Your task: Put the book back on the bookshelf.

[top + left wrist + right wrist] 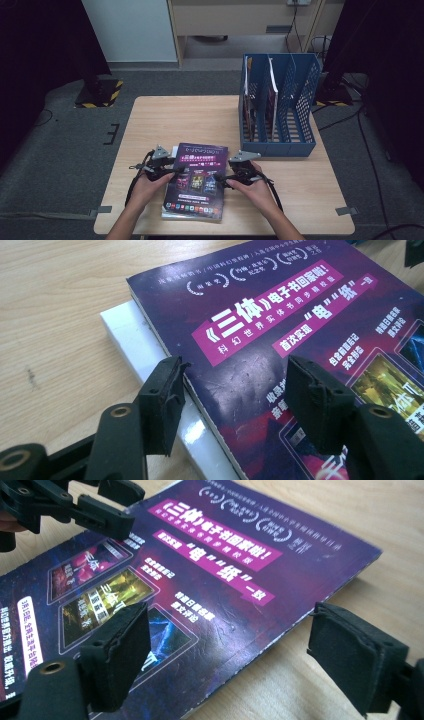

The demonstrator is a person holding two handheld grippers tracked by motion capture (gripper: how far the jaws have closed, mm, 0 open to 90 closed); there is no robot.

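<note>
a purple book lies flat at the near middle of the tabletop, on top of a white book whose edge sticks out along the purple one's left side. the left tool sits at the book's 9 o'clock edge; in the left gripper view its two black jaws stand apart, one over the white edge beside the spine and one above the cover, with the purple book's edge between them and no pad pressing on it. the right tool sits at the book's 3 o'clock edge; in the right gripper view its jaws are spread wide, one over the cover and one over bare wood, the book's edge between them, untouched. that same view shows the left tool across the cover at 11 o'clock. a hand holds each tool, forearms coming in from 6 o'clock. at 1 o'clock from the book stands a blue file rack with two books upright in its left slots.
</note>
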